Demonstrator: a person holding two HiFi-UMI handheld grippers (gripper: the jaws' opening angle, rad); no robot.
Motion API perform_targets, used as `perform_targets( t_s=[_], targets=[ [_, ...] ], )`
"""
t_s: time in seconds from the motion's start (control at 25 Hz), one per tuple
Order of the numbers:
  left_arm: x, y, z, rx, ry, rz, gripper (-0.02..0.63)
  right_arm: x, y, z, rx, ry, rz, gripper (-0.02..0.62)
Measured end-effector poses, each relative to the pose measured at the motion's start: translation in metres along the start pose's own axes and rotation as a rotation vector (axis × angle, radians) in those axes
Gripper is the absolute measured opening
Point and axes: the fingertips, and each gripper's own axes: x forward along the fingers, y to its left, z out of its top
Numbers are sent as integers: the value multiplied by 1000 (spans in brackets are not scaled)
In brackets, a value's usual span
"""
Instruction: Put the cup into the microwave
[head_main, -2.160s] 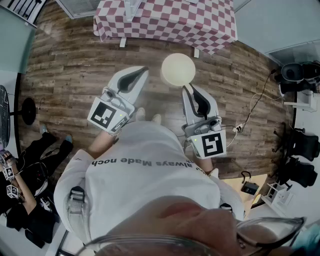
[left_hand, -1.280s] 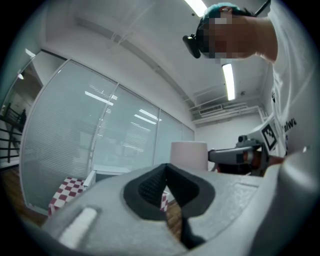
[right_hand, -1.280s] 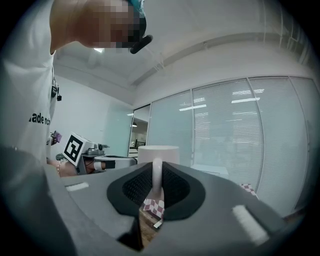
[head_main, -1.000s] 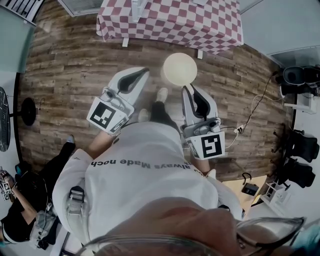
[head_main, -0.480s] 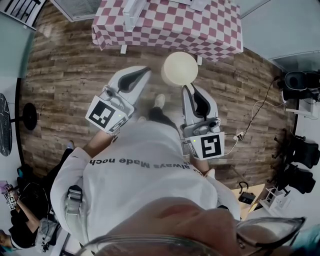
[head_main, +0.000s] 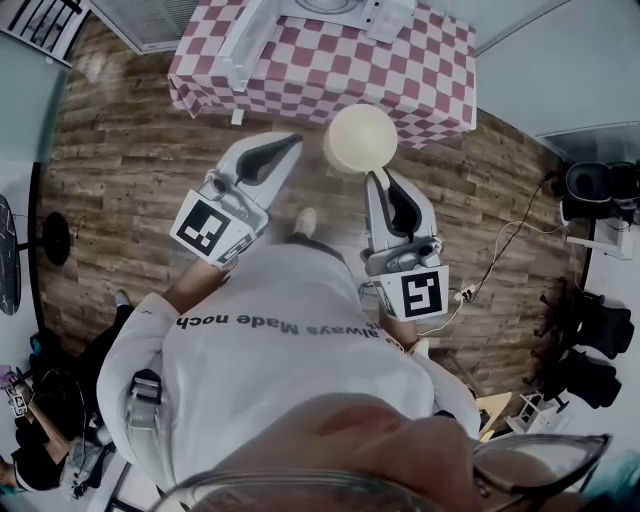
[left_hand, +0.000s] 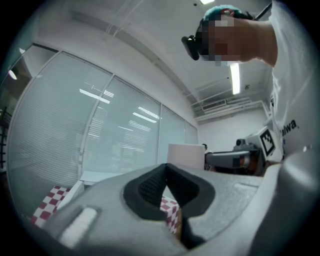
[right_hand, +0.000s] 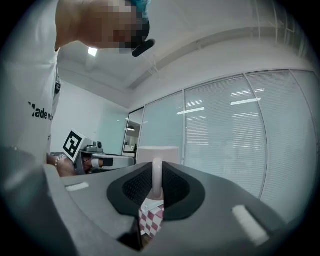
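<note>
Brown wood-plank floor (head_main: 130, 170) fills most of the head view. A desk under a red-and-white checked cloth (head_main: 420, 70) sits at the top of that view, with a white microwave (head_main: 385, 14) at its far edge, mostly cut off by the frame. A person in a white printed shirt (head_main: 290, 330) stands just short of the desk's near edge with both arms out in front. Both gripper views look past the desk at a glass wall with slatted blinds (right_hand: 235, 135). The grey left tool (head_main: 285, 143) is held above the floor just off the near edge. Its dark pads meet at the tips with nothing between them (left_hand: 166, 167), and its marker cube (head_main: 210, 228) faces up. The grey right tool (head_main: 378, 178) is level with it and well apart from it, with its marker cube (head_main: 420, 293) at the back. It is clamped on the thin white handle (right_hand: 156, 175) of the pale cream round cup (head_main: 360, 138). The cup is upright and off the desk, and from above it hangs over the near edge, toward the right corner. It shows just beyond the right tool's pads (right_hand: 157, 154) and off to the right of the left tool's pads (left_hand: 186, 156). A thin white cable (head_main: 500, 250) lies on the floor to the right.
</note>
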Motion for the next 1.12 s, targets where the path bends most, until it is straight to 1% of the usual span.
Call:
perform_targets(
  t_s=[0.24, 0.52, 0.76, 1.12],
  targets=[
    [47, 18, -11, -15, 4, 35, 5, 15, -50, -3, -7, -12, 19, 40],
    [80, 23, -19, -29, 5, 66, 5, 17, -86, -9, -13, -5, 32, 40],
    [94, 19, -20, -30, 12, 46, 5, 18, -100, -10, -12, -6, 28, 40],
    [96, 46, -22, -31, 4, 48, 5, 43, -99, -12, -23, -2, 46, 40]
  ],
)
